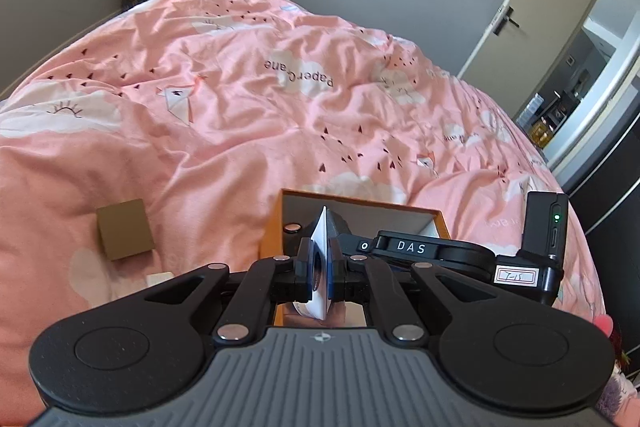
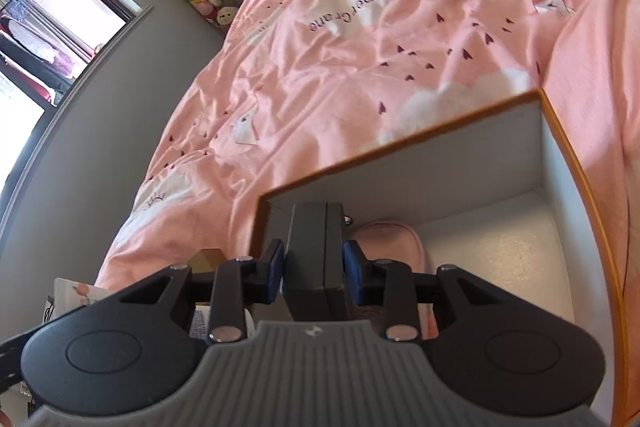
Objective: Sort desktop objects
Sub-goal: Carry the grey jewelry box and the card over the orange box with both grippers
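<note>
A thin white packet (image 1: 322, 259) is pinched edge-on in the left gripper (image 1: 320, 273), jaws nearly fully closed on it, held over the orange-rimmed box (image 1: 280, 211) that sits on the bed (image 1: 240, 87). The packet is judged light, flat and floppy; it looks slick, so slipping or folding is likely if gripped near a corner. A mid-body pinch, as now, is judged best.

A dark grey block (image 2: 316, 259) is clamped in the right gripper (image 2: 314, 267), jaws part-open around its two flat sides, just above the box's open interior (image 2: 500, 259). It is judged rigid and moderately heavy, with smooth faces and a seam down the middle; squeezing across the seam keeps both halves together.

A soft pink pouch (image 2: 394, 243) already lies inside the box, just beyond the block. It is judged squashy, so a drop onto it is harmless. A small brown cardboard box (image 1: 125, 235) rests on the bed left of the box, untouched; it is judged light and stiff, best taken across opposite sides.
</note>
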Demonstrator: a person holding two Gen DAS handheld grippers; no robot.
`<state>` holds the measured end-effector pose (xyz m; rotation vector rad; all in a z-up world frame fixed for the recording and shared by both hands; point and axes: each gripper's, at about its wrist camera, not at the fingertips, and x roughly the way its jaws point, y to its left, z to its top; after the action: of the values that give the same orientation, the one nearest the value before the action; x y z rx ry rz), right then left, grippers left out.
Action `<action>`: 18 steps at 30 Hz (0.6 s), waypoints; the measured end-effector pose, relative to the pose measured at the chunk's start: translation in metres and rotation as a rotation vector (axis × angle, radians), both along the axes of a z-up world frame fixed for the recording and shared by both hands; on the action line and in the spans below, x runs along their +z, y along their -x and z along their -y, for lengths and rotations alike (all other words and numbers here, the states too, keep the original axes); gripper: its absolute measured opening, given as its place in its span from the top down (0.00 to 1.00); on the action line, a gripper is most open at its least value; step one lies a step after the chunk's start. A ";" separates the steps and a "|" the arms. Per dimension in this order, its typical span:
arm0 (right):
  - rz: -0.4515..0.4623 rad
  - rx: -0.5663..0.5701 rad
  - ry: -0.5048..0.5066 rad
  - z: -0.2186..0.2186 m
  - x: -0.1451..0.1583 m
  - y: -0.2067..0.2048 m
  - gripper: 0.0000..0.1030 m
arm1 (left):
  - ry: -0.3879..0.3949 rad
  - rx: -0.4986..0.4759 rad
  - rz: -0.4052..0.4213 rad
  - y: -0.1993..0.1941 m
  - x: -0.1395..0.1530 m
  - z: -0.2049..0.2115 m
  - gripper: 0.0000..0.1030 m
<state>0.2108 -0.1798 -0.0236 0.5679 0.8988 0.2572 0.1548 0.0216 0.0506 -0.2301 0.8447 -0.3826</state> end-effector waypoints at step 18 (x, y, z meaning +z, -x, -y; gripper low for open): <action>-0.175 0.018 -0.001 0.030 -0.046 -0.015 0.61 | -0.170 -0.088 -0.080 -0.012 -0.016 0.046 0.94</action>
<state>0.2261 -0.2094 -0.0696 0.5900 1.0730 0.2270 0.1671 -0.0240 0.0344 -0.0508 0.9627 -0.3839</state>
